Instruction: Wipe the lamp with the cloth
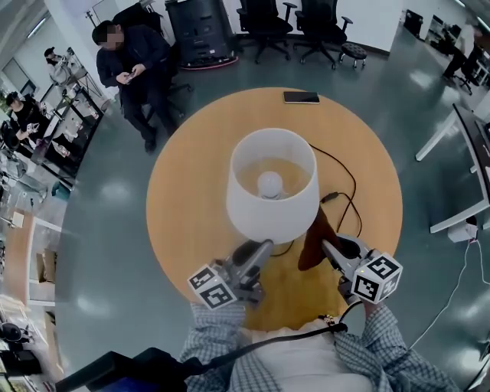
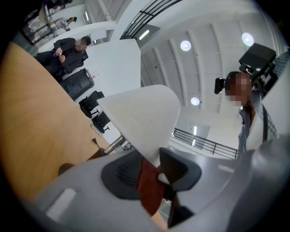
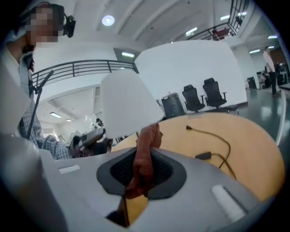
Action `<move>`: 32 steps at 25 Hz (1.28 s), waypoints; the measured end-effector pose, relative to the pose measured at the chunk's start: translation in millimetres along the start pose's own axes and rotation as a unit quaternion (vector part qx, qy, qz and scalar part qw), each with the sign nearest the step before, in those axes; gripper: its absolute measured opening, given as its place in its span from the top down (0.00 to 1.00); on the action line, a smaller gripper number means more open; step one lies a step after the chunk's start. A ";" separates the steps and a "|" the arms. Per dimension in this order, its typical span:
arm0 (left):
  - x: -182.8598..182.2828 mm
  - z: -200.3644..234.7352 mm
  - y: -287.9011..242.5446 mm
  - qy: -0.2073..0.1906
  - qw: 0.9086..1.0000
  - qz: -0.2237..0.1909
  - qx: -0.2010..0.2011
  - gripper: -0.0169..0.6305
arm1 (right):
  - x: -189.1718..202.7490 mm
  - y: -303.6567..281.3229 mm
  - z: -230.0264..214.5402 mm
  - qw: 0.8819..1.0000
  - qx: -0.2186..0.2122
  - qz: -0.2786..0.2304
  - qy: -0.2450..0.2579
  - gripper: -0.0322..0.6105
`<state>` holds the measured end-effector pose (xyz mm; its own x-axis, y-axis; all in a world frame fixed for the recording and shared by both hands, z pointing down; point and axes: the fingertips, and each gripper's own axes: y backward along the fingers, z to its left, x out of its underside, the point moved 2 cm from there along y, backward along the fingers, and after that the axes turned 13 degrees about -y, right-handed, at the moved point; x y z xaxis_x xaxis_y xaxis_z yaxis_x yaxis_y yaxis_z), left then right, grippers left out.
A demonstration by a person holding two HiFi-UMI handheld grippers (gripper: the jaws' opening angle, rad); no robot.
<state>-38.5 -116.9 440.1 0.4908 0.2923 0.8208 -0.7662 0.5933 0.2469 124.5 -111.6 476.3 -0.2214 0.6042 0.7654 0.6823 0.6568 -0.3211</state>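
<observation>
Lighting: we record bright, even light from round white ceiling lights (image 2: 185,45), at one o'clock. Glossy grey floor (image 1: 423,80) shows glare at two o'clock. We note fisheye bending, dark corners.

A round wooden bench (image 1: 184,199) stands on a glossy grey floor (image 1: 107,199), with black office chairs (image 1: 264,23) beyond it, a white desk (image 1: 468,157) at the right and round ceiling lights (image 2: 185,45) overhead.
</observation>
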 end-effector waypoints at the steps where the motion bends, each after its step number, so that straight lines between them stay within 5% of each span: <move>1: 0.3 -0.6 -1.8 0.000 1.000 0.001 0.001 0.78 | -21.3 6.3 11.1 0.999 -0.005 -0.016 0.031 0.87; 4: 3.7 -1.8 -4.9 -0.001 1.000 0.004 0.004 0.79 | -65.4 15.5 54.3 0.990 -0.037 -0.039 0.134 0.88; 9: 3.5 -2.7 -6.0 0.000 1.000 0.004 0.005 0.79 | -125.3 34.1 91.4 0.987 -0.065 -0.127 0.074 0.88; 12: 3.2 -1.7 -2.9 -0.001 1.000 0.007 0.005 0.79 | -146.0 35.7 113.1 0.977 -0.051 -0.144 0.146 0.88; 16: 3.4 -1.3 -3.5 0.002 1.000 0.006 0.007 0.80 | -138.3 10.5 135.9 0.958 -0.044 -0.119 0.258 0.88; 32: 8.2 -3.9 -10.7 0.001 1.000 0.014 0.012 0.82 | -85.5 -45.6 213.4 0.933 -0.068 -0.012 0.354 0.88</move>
<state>-24.6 -117.9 442.1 0.4696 0.3104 0.8265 -0.7895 0.5667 0.2357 -36.3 -97.0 306.5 0.2454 0.1099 0.9632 0.7758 0.5735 -0.2631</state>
